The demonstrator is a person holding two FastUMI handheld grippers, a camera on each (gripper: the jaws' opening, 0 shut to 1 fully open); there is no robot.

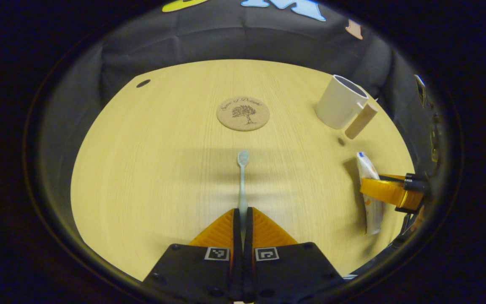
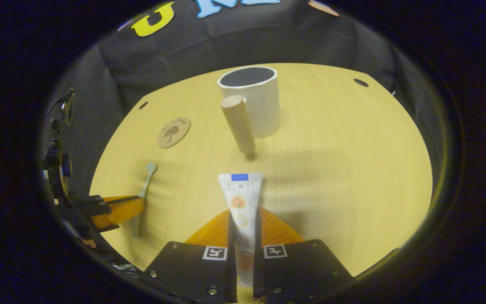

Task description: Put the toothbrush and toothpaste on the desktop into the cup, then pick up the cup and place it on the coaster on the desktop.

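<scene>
Gripping the toothbrush [image 1: 243, 177] by its handle, your left tongs [image 1: 243, 217] are closed tight, the brush head pointing to 12 o'clock toward the coaster [image 1: 243, 113]. Your right tongs [image 2: 243, 223] are clamped on the toothpaste [image 2: 241, 198], its flat end aimed at 12 o'clock toward the cup [image 2: 253, 101]. That cup stands upright on the table [image 2: 331, 169], its wooden handle facing you. The coaster lies at 10 o'clock of it, well apart.

Wooden table [image 1: 163, 169] — coaster [image 1: 243, 113], cup [image 1: 341, 101]
</scene>
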